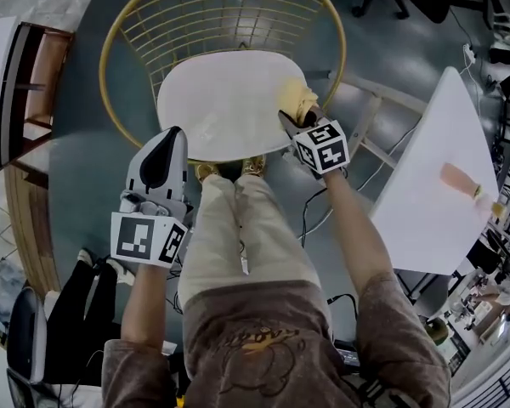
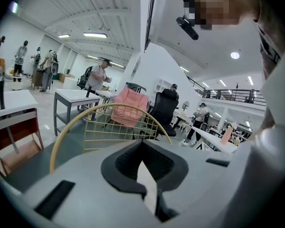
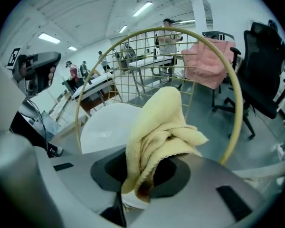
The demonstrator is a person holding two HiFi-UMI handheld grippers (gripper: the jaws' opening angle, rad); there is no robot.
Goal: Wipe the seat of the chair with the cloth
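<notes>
Seen from the head view, taking up most of the middle: a round chair with a gold wire-grid back and hoop (image 1: pixel 212 15), set just ahead of the person's legs. Inside that hoop, a smooth white oval seat (image 1: pixel 225 104), bare over nearly all of its surface, with no clear mark to tell wiped parts from unwiped. Off the seat's near left edge, apparently clear of it: the left gripper (image 1: pixel 172 138), fingers drawn together on nothing, with only a pale sliver between them in the left gripper view. At the seat's right rim: the right gripper (image 1: pixel 291 124), fingers clamped on a crumpled pale-yellow terry cloth (image 1: pixel 299 100), bunched up and standing out of the grip in the right gripper view (image 3: pixel 156 132). Impossible to tell whether touching the seat there or hanging just above its edge. Judged from this alone: cloth picked up and brought to the seat, so the fetching part done; the wiping itself at most begun along the right margin, with the middle, the left side and the far side by the wire back probably left to cover. Probably also calls for pressing the wad flatter onto the surface for a broader wiping face.
</notes>
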